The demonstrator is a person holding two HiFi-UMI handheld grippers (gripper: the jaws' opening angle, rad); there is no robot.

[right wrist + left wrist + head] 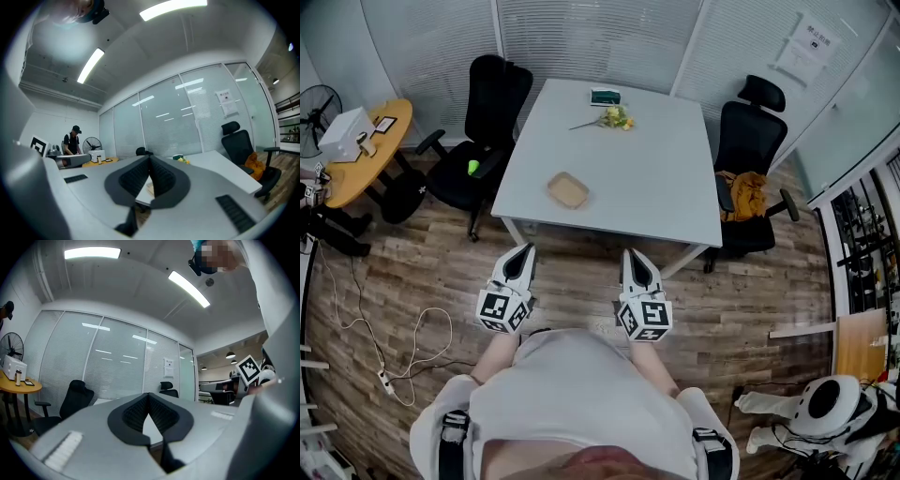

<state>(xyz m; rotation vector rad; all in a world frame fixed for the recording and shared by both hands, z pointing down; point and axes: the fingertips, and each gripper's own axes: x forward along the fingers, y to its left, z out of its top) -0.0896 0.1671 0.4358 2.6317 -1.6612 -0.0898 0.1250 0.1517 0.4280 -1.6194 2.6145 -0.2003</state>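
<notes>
Tray point(149, 188) shows half hidden behind right gripper's point(150, 158) closed, empty jaws; left gripper point(149, 395) closed too.

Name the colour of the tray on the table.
Tan tray, clearest in the head view.

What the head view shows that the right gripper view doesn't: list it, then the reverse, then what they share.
Head view only: a white power strip on the floor and a white humanoid figure. Right gripper view only: a standing person in a dark cap and ceiling light strips. Both: the white table, the yellow flowers on it, the black chair with orange cloth, and the right gripper, jaws together.
</notes>
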